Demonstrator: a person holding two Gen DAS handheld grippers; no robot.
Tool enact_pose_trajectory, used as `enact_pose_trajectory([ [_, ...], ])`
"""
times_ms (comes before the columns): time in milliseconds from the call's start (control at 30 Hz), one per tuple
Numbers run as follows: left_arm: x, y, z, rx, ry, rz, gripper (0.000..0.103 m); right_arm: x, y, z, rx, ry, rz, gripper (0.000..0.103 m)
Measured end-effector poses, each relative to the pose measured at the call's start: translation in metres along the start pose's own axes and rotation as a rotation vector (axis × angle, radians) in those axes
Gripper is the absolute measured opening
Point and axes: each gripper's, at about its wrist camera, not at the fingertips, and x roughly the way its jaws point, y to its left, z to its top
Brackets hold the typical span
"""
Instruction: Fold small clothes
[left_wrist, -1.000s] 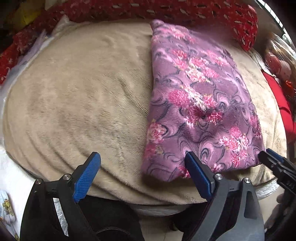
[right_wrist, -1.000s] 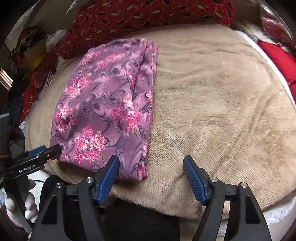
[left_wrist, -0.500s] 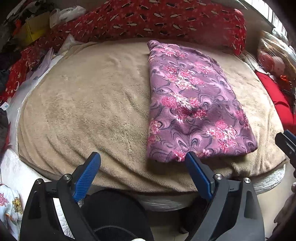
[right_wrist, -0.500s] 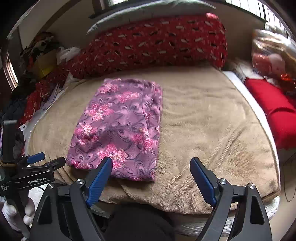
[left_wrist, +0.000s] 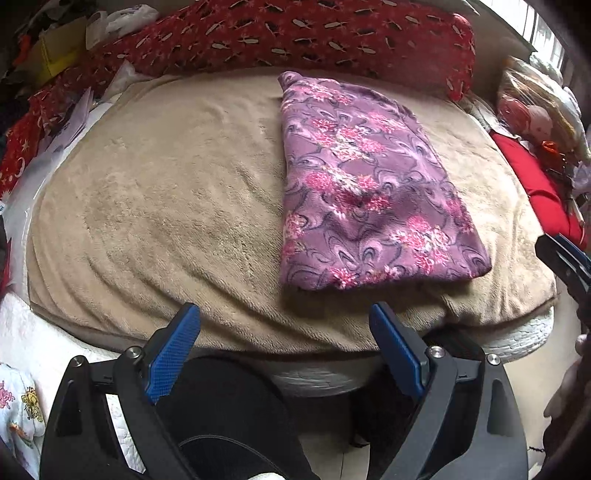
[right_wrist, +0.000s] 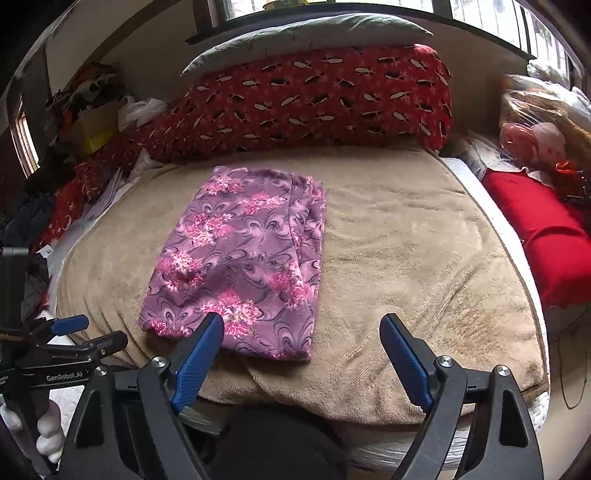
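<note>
Only right view shows window; both claws (left_wrist: 284, 345) (right_wrist: 301, 354) agape.

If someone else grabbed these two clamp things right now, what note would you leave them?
Left tool: open, holding nothing, at the near edge of the bed.
Right tool: open, holding nothing, just short of the garment's near edge.
The purple floral garment lies folded into a flat rectangle on the beige blanket, with a red patterned pillow behind it.
Done: this piece looks folded, with neither tool touching it.
Left: probably one more fold crosswise, or set it aside. I see no other unfolded garment on the blanket.
</note>
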Motion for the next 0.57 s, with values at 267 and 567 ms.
enact_pose_trajectory([
  [267, -0.015, -0.016, -0.001, 0.046, -0.023, -0.049, 0.093, -0.003, 0.001, 0.001, 0.0, -0.002, -0.003, 0.088],
  [567, -0.019, -0.03, -0.001, 0.068, -0.04, 0.014, 0.093, -0.003, -0.003, 0.001, 0.003, 0.003, -0.003, 0.088],
])
